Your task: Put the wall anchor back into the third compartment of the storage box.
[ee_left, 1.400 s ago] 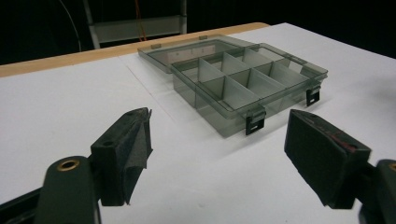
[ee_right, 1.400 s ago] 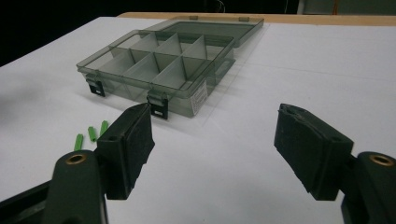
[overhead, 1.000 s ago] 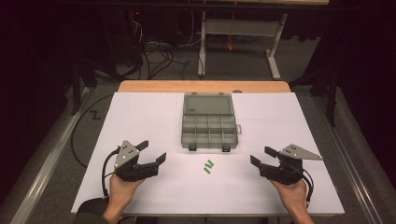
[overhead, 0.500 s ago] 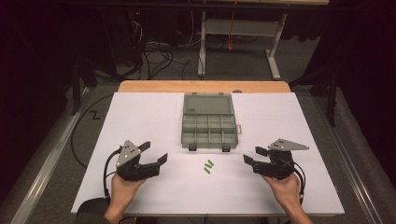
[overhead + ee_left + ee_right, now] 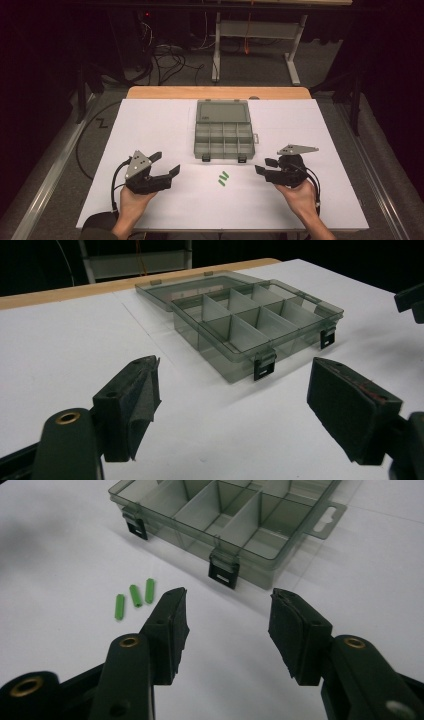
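An open, clear grey compartment box lies at the middle of the white table top, its lid folded back and its cells empty. Three small green pegs lie side by side just in front of it. My left gripper rests at the front left, open wide and empty, facing the box. My right gripper hovers at the front right, pointing left toward the pegs. Its jaws have just been closing and stand half open, with nothing between them. The pegs lie left of its left fingertip.
White paper covers the table, with a wooden strip along the far edge. Two black latches hang on the box's front wall. Cables and a metal frame lie on the dark floor beyond.
My right gripper has shifted left toward the table's middle and the green pegs, and its jaws have narrowed. The left gripper and the box have not moved.
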Demonstrator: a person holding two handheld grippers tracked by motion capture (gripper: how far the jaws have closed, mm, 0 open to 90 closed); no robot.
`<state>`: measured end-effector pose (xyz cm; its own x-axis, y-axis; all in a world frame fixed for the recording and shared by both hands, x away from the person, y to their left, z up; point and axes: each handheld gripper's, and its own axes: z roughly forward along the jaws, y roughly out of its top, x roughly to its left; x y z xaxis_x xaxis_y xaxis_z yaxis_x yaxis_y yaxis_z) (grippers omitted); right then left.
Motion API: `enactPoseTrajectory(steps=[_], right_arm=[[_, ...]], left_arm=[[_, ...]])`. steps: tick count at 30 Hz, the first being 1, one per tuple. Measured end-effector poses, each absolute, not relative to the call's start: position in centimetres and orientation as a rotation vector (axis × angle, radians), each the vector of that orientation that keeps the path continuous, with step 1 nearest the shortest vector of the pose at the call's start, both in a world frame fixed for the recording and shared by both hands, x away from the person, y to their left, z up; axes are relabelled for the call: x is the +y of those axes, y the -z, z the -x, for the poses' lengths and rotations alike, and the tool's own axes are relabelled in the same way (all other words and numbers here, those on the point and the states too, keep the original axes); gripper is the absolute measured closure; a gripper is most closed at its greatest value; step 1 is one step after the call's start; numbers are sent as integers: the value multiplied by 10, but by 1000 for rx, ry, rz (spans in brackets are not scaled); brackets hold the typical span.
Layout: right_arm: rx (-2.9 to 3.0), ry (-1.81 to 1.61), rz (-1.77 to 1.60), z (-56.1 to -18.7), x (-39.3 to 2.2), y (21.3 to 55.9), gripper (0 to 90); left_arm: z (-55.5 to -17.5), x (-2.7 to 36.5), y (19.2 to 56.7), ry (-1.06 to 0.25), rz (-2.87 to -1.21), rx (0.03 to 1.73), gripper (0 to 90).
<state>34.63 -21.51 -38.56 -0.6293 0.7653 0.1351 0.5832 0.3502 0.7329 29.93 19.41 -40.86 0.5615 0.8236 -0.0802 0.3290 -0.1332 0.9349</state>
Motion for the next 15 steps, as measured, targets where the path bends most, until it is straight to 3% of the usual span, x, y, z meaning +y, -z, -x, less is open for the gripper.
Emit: enactPoseTrajectory(steps=[15], right_arm=[[2474,-1069,-1195,-360,-187,383,510]], left_arm=[[-299,194,409,-571,-1702,971,211]])
